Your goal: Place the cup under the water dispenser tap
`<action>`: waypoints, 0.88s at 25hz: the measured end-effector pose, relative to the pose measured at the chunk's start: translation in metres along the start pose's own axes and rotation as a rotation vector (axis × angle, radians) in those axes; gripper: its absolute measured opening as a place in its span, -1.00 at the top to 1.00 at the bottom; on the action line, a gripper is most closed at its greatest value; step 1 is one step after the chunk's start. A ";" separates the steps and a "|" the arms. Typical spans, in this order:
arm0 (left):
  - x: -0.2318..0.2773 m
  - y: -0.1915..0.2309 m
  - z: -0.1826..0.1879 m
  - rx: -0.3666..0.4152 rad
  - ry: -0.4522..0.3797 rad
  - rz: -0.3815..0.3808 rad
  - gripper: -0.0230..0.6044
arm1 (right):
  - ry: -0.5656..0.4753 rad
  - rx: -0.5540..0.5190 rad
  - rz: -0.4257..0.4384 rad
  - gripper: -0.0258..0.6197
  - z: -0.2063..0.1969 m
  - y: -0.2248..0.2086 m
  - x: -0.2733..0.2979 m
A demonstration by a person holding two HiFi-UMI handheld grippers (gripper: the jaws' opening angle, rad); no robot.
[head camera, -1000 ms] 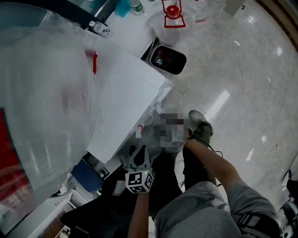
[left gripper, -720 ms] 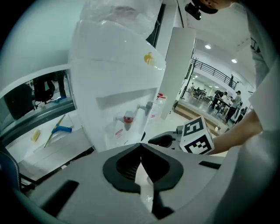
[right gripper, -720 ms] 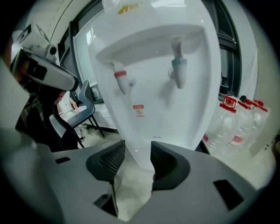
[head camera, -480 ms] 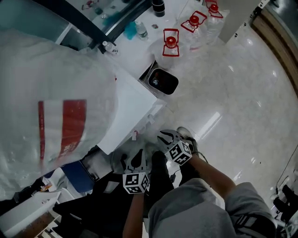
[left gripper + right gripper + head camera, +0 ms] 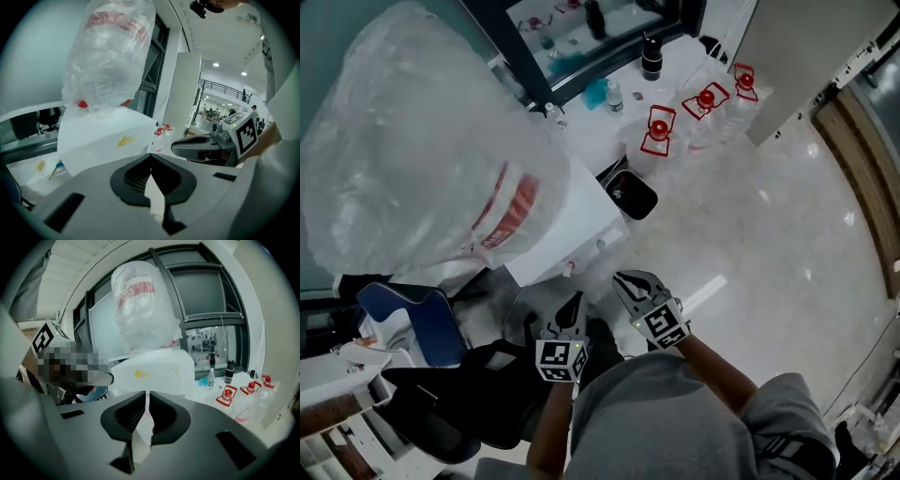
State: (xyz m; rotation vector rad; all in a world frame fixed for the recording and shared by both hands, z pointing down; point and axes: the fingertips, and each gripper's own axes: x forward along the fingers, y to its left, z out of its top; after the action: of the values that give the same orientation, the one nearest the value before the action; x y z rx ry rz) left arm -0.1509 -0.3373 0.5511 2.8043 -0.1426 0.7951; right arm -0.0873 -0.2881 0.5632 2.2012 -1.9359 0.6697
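Two risen since before: L tongs (image 5: 576,302) pressed together, R tongs (image 5: 627,279) just closed empty, near dispenser (image 5: 570,230).

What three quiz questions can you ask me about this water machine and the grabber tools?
1. What sits on top of the white water dispenser?
A. a big bottle wrapped in clear plastic
B. a kettle
C. a plant
2. How many red-capped jugs stand on the floor in the head view?
3. True or false: the left gripper has its jaws wide apart.

Key:
1. A
2. Three
3. False. Its jaws are together, with nothing between them.
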 end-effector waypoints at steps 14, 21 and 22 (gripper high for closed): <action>-0.040 -0.045 0.116 0.093 -0.284 -0.019 0.90 | -0.264 -0.088 -0.011 0.89 0.134 0.002 -0.082; -0.052 -0.062 0.147 0.111 -0.377 -0.001 0.90 | -0.330 -0.097 -0.014 0.89 0.161 0.007 -0.104; -0.052 -0.063 0.151 0.113 -0.389 0.002 0.90 | -0.343 -0.099 -0.010 0.89 0.164 0.008 -0.106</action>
State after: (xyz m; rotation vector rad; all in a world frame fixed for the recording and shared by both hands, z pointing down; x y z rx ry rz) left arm -0.1092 -0.3103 0.3867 3.0345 -0.1682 0.2548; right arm -0.0637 -0.2566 0.3716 2.3872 -2.0531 0.1957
